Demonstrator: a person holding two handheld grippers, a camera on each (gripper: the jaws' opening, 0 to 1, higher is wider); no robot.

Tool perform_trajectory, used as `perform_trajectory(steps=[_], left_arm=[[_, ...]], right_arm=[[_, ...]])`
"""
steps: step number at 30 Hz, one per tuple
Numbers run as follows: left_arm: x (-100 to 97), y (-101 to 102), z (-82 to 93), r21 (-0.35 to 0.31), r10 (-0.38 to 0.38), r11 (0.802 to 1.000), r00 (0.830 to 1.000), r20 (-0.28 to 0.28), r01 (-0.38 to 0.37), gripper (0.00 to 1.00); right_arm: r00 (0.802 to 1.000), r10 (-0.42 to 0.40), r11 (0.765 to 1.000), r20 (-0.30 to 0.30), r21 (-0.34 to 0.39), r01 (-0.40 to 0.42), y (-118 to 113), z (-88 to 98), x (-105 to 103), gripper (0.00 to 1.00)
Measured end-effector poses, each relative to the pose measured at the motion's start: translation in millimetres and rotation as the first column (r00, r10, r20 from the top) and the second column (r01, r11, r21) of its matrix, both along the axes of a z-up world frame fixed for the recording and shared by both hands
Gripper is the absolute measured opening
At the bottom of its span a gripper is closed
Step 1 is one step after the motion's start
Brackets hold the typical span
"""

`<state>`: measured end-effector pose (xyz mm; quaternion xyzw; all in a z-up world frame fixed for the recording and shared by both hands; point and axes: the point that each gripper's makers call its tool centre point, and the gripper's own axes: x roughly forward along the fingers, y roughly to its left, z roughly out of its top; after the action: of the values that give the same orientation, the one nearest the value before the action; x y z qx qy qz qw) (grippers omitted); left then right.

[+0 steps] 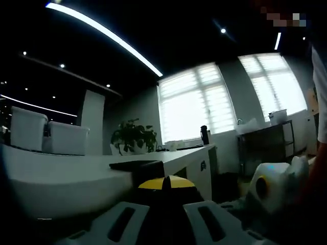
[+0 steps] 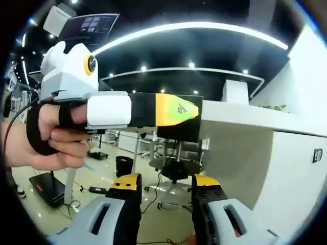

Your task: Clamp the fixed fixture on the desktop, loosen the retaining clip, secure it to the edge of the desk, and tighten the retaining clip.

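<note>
Left tongs [image 2: 191,111] closed flat, yellow tips against the black fixture [image 2: 179,130] at the worktop [image 2: 245,115] edge, long axis level. Right tongs [image 2: 167,185] open, empty, below it.

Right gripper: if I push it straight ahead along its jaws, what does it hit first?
Probably the black clamp fixture under the left gripper, held at the white desk's edge just beyond the right gripper; depth is unclear.

A black mark stood on the yellow jaw tip of the left gripper [image 2: 176,109], too blurry to read. No other words or numbers could be read.
</note>
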<state>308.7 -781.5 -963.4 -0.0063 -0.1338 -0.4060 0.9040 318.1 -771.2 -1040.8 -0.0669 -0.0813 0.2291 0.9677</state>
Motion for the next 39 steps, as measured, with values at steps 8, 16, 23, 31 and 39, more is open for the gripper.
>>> perform_trajectory(steps=[8,16,23,31,39], left_arm=[[0.1,0.0,0.1,-0.005,-0.003,1.0,1.0,0.0,0.003,0.02],[-0.2,-0.2,0.2,-0.004,-0.004,1.0,1.0,0.003,0.004,0.02],[0.1,0.1,-0.9,-0.001,-0.004,1.0,1.0,0.0,0.004,0.02],[-0.6,0.4,-0.9,-0.007,-0.006,1.0,1.0,0.001,0.006,0.02],[-0.7,0.3,-1.0,-0.002,-0.003,1.0,1.0,0.002,0.003,0.02]], right_arm=[[0.998,-0.062,0.998,-0.006,-0.012,0.062,1.1,-1.9,11.4,0.39],[0.998,-0.066,0.998,-0.004,-0.018,0.065,15.8,-1.3,26.1,0.37],[0.997,-0.077,0.997,-0.016,0.007,0.077,6.9,2.8,34.9,0.25],[0.992,0.127,0.992,-0.008,-0.018,-0.127,11.5,2.8,31.4,0.24],[0.891,0.452,0.888,-0.031,-0.074,-0.453,18.9,1.8,29.3,0.24]])
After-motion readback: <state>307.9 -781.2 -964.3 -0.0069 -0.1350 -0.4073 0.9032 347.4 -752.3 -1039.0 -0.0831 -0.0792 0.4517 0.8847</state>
